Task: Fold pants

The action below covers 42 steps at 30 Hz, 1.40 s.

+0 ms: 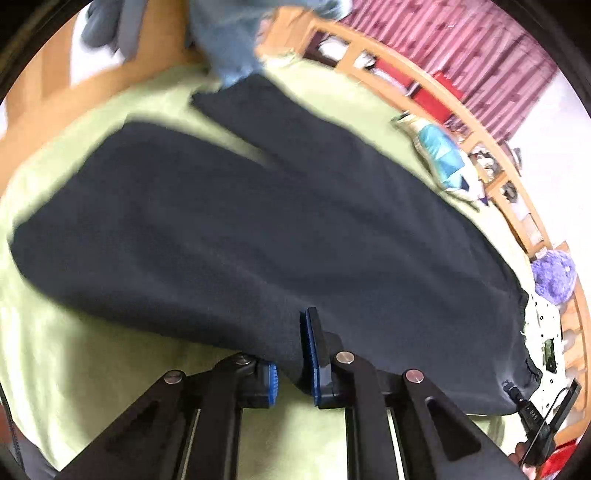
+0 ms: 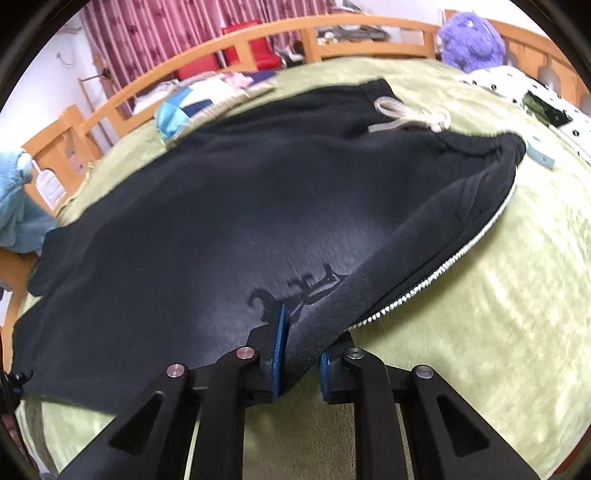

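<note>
Left gripper [image 1: 291, 363], black linkage arms with blue ribbed pads: pressed onto a fold of the near edge of the dark navy fleece pants [image 1: 258, 229]; cloth fills the gap between the pads.

Right gripper [image 2: 301, 350], same build: pinching the near side seam of the same pants [image 2: 221, 206], just below a dark tone-on-tone printed logo [image 2: 295, 288].

Pants, seen from the left gripper: spread ahead over the pale green plush bedspread [image 1: 74, 350], two legs running away and parting toward their far ends, gathered waistband [image 1: 524, 332] off to the right. Seen from the right gripper: waist end ahead and to the right, a white zigzag-stitched side stripe [image 2: 443, 266] along the right edge, a pale grey drawstring [image 2: 410, 116] lying in loops on the far waistband.

Ahead of the left gripper, beyond the leg ends: a light blue plush item [image 1: 236, 44], blurred. To its right: a turquoise and white cushion [image 1: 443, 155], a purple fluffy toy [image 1: 554, 275], and a white black-dotted cloth [image 1: 543, 332].

Beyond the bedspread in both views: an orange wooden bed rail [image 2: 258, 37], and behind it a pink patterned curtain [image 2: 184, 26]. To the right of the right gripper's waistband end: a small pale blue flat object [image 2: 539, 155] on the bedspread, kind not discernible.
</note>
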{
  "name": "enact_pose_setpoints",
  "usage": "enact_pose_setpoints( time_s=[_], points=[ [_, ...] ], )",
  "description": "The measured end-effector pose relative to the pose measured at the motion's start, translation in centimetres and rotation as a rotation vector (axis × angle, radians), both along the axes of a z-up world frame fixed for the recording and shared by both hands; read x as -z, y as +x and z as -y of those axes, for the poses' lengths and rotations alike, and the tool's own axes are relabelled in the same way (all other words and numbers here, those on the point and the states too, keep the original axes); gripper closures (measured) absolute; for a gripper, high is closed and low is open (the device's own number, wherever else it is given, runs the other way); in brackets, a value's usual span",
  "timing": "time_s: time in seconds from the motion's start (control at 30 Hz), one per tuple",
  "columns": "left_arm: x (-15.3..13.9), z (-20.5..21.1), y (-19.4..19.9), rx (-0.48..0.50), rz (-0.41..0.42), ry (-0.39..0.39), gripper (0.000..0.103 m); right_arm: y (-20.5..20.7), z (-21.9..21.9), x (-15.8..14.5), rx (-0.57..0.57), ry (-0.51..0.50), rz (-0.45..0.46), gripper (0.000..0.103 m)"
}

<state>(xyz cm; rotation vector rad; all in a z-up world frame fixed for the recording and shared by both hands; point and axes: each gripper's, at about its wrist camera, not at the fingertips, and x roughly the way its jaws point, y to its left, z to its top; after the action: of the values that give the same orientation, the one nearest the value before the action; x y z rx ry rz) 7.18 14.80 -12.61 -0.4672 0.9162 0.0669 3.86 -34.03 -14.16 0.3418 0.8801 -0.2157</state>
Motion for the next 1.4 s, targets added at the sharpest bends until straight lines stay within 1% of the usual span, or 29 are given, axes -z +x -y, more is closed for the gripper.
enact_pose_setpoints(
  time_s=[0.07,0.13,0.2,0.23,0.27,0.33,0.43,0.53,0.6,0.67,0.83,1.0,1.1,1.17,1.23,1.27,1.3,1.33,1.37,1.4],
  points=[
    [-2.6,0.7,1.1,0.021,0.05,0.042,0.091,0.1,0.2,-1.4,-0.01,0.013,0.032,0.091],
    [-4.4,0.9,1.9,0.028,0.083,0.058,0.091,0.6,0.3,-3.2,-0.019,0.014,0.068,0.092],
    [-6.5,1.3,3.6,0.034,0.118,0.073,0.091,1.7,0.2,-5.3,-0.025,-0.006,0.096,0.093],
    [-7.6,1.6,4.6,0.036,0.143,0.089,0.091,2.5,0.2,-6.8,-0.032,-0.024,0.119,0.093],
    [-8.5,1.8,5.4,0.035,0.16,0.105,0.091,3.0,0.1,-7.7,-0.036,-0.032,0.133,0.093],
    [-9.8,2.1,7.1,0.036,0.184,0.13,0.091,4.9,0.3,-9.8,-0.043,-0.04,0.171,0.093],
    [-11.3,2.5,9.4,0.031,0.209,0.152,0.091,7.9,0.4,-12.1,-0.047,-0.053,0.216,0.094],
    [-12.4,2.7,12.1,0.012,0.233,0.18,0.091,10.7,0.0,-13.6,-0.046,-0.081,0.251,0.095],
    [-12.5,2.8,13.7,-0.003,0.238,0.178,0.091,12.7,-0.1,-14.0,-0.045,-0.087,0.264,0.095],
    [-12.3,3.1,16.0,-0.015,0.231,0.189,0.091,15.3,0.0,-13.8,-0.038,-0.069,0.273,0.095],
    [-11.7,3.6,20.0,-0.027,0.235,0.223,0.091,20.9,0.2,-12.5,-0.016,-0.012,0.286,0.096],
    [-9.9,4.7,23.7,-0.034,0.226,0.242,0.091,24.1,-0.1,-10.7,-0.02,-0.021,0.278,0.095],
    [-7.9,5.4,25.6,-0.028,0.193,0.233,0.091,25.3,-0.1,-8.3,-0.05,-0.037,0.23,0.094],
    [-6.5,6.0,26.4,-0.018,0.172,0.225,0.091,26.0,-0.3,-6.3,-0.074,-0.031,0.184,0.09],
    [-5.8,6.5,26.7,-0.005,0.148,0.26,0.091,26.4,-0.6,-4.2,-0.096,-0.028,0.127,0.082],
    [-5.7,6.9,26.5,0.003,0.142,0.276,0.087,26.5,-0.7,-3.6,-0.104,-0.03,0.107,0.08],
    [-5.8,7.0,26.4,0.012,0.139,0.282,0.082,26.4,-0.9,-3.1,-0.114,-0.033,0.093,0.076],
    [-5.9,7.2,26.0,0.023,0.136,0.283,0.068,26.1,-1.1,-2.8,-0.122,-0.042,0.086,0.068],
    [-6.1,7.4,25.4,0.038,0.141,0.282,0.054,25.7,-1.3,-2.7,-0.125,-0.055,0.08,0.063],
    [-6.3,7.5,24.8,0.043,0.148,0.283,0.042,25.2,-1.4,-2.7,-0.129,-0.066,0.078,0.059]
  ],
)
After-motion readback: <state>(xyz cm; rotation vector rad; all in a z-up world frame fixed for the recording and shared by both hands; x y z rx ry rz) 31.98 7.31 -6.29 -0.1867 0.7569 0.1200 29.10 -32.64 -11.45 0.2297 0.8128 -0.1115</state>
